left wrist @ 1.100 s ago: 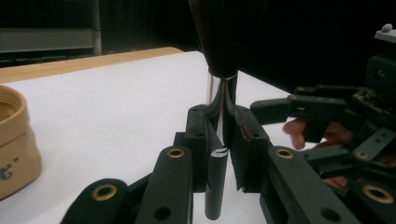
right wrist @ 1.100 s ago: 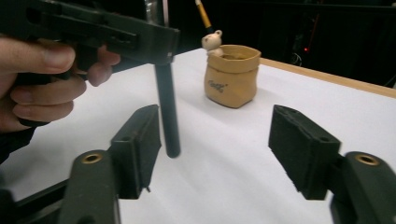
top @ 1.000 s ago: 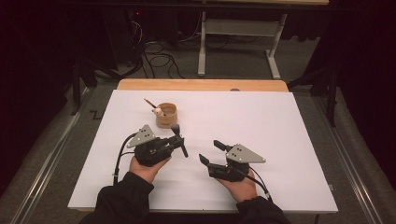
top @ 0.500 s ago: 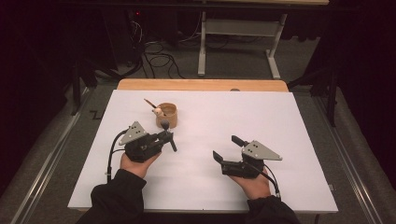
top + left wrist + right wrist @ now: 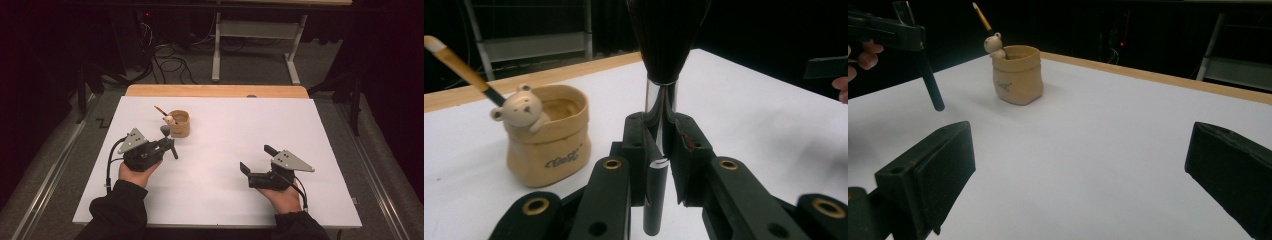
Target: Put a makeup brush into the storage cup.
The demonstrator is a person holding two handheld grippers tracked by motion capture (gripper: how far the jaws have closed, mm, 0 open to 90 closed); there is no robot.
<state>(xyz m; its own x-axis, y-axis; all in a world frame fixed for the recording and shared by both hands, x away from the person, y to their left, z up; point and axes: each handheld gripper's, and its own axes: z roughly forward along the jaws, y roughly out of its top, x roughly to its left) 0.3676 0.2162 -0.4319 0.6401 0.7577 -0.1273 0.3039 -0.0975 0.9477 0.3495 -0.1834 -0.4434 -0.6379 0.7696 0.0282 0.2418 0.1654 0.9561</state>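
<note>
Brush (image 5: 659,100) sits clamped in the left gripper (image 5: 167,145): jaws pinched tight on the black handle just below the shiny metal collar, dark bristles up, handle end hanging below the jaws. In the high view it's over the white table (image 5: 225,150), just beside the tan pot (image 5: 179,124), not touching it. Pot has a small bear figure (image 5: 519,107) on its rim and a second, thinner brush (image 5: 459,65) leaning out of it, angled away to the far left. Right gripper (image 5: 255,160) is well apart, over the right half of the table; its jaws have just been opening and now stand wide with nothing between them. Wooden edge (image 5: 215,91) runs along the table's far side.
</note>
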